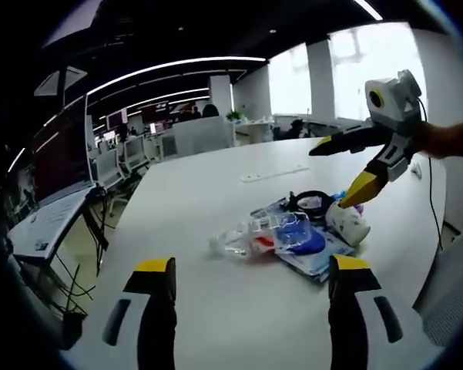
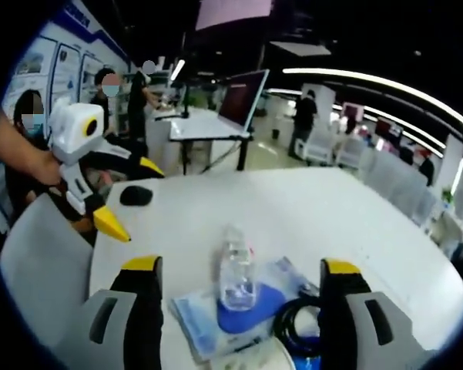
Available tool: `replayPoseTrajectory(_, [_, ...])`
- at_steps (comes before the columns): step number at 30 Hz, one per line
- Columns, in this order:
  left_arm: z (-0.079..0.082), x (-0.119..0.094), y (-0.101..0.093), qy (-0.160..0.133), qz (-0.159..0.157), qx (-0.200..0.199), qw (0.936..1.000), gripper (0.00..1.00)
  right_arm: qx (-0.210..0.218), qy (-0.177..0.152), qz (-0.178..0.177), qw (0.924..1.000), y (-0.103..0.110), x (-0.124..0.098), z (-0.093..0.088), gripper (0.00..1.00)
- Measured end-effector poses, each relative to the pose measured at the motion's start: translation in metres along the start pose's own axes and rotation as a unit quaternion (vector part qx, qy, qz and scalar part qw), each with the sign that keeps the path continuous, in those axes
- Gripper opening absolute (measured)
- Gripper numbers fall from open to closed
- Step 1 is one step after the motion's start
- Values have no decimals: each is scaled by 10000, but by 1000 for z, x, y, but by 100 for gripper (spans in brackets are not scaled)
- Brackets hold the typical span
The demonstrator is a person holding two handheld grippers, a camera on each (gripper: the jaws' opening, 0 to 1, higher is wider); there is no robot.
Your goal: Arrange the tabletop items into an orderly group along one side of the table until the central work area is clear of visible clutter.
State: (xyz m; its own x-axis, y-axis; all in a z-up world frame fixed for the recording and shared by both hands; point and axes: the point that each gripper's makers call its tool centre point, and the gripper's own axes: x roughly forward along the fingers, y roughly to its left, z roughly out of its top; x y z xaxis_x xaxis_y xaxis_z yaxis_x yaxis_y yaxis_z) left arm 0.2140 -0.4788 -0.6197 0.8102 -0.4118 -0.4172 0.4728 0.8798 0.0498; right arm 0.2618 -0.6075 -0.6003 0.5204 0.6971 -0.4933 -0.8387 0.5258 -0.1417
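Both grippers, left (image 1: 250, 285) and right (image 2: 243, 289), jaws spread wide and holding nothing, over the white table (image 1: 192, 193), with clear plastic bottle (image 2: 236, 270), blue pouch (image 1: 300, 240), black cable coil (image 1: 312, 202) and white cup (image 1: 348, 223) clustered near the right-hand edge.

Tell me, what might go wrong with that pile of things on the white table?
The clear plastic bottle lies on its side on the blue-and-white plastic packet, so a nudge could roll it across the white table. The right gripper, open above the white cup, may tip it if it closes off-centre. The black coiled cable overlaps the packet and could drag along when either is pulled.
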Motion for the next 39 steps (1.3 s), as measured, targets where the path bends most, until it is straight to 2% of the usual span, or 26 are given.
replayPoseTrajectory(2, [-1, 1, 2, -24, 19, -99, 9999, 80, -37, 44, 38, 10000, 0, 4, 0, 80])
replayPoseTrajectory(5, [-2, 3, 3, -38, 57, -230, 9997, 79, -217, 52, 139, 9997, 4, 7, 3, 72])
replayPoseTrajectory(13, [-4, 9, 1, -60, 26, -336, 9994, 78, -324, 260, 267, 9988, 4, 24, 1, 72])
replayPoseTrajectory(17, [-8, 13, 3, -51, 8, -355, 9994, 77, -275, 440, 314, 9982, 1, 32, -2, 71])
replayPoseTrajectory(23, [-17, 21, 8, 37, -33, -437, 9990, 76, -251, 540, 338, 9977, -5, 41, -2, 69])
replayPoseTrajectory(30, [-17, 25, 14, 40, -43, -474, 9989, 75, -239, 642, 442, 9967, -6, 54, -1, 63])
replayPoseTrajectory(39, [-19, 31, 14, 73, -130, -406, 9991, 74, -204, 939, 607, 9935, 0, 70, -13, 56])
